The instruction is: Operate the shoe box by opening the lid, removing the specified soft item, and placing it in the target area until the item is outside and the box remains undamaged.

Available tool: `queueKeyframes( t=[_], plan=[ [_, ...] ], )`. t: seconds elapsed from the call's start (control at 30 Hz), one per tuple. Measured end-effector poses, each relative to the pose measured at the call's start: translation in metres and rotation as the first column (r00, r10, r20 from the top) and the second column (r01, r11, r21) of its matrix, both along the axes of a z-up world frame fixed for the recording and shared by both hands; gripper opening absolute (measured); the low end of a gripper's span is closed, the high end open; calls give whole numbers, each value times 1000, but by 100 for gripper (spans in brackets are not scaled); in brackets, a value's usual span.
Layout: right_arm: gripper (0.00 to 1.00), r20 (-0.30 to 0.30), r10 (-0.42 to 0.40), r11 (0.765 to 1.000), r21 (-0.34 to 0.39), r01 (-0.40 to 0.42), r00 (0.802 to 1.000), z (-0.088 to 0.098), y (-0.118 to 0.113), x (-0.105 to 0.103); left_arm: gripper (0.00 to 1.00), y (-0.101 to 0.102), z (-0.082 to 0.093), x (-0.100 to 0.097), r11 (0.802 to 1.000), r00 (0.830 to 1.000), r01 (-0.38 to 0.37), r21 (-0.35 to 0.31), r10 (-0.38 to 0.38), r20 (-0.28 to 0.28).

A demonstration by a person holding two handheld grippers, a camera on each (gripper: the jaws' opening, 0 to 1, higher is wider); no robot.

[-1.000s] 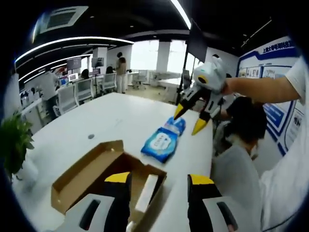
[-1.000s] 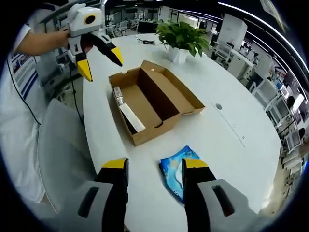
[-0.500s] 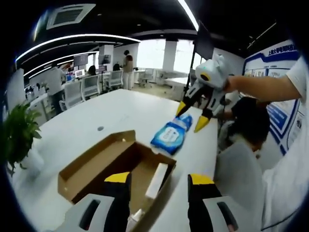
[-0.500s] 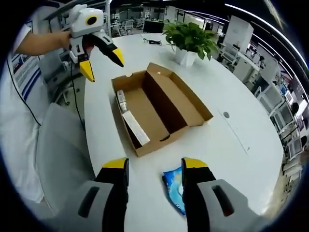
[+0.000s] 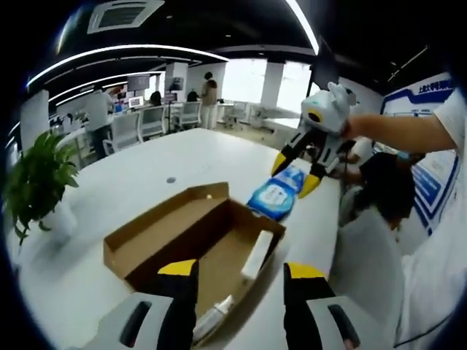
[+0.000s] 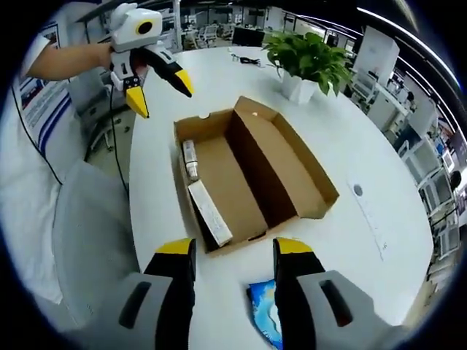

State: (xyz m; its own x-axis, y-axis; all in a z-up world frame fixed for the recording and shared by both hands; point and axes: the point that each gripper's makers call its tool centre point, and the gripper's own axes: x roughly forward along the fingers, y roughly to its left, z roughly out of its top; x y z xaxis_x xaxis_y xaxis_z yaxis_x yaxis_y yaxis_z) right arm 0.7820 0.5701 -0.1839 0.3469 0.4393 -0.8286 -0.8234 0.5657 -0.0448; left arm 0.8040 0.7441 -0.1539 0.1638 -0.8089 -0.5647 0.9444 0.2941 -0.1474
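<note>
In the left gripper view, the left gripper (image 5: pixel 239 273) with yellow-tipped black jaws is pointing over the open brown cardboard shoe box (image 5: pixel 191 248), its jaws standing apart and holding nothing. The right gripper (image 5: pixel 298 171) is hanging over the soft blue and white wipes pack (image 5: pixel 275 198), jaws apart. The pack is lying outside the box on the big white table (image 5: pixel 131 186). A green potted plant (image 5: pixel 36 179) is standing at the left, and office chairs are sitting far behind. In the right gripper view, the right gripper (image 6: pixel 232 251) is aiming at the box (image 6: pixel 252 171), jaws apart, with the pack (image 6: pixel 265 324) just under them. The left gripper (image 6: pixel 162 87) is hovering beyond the box, held by a person's arm.
</note>
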Motion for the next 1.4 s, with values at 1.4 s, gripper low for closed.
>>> queueKeyframes(
  t=[1.4],
  plan=[
    [34, -242, 262, 959, -45, -281, 934, -83, 31, 10, 47, 32, -31, 24, 996, 992, -90, 8, 91, -90]
  ],
)
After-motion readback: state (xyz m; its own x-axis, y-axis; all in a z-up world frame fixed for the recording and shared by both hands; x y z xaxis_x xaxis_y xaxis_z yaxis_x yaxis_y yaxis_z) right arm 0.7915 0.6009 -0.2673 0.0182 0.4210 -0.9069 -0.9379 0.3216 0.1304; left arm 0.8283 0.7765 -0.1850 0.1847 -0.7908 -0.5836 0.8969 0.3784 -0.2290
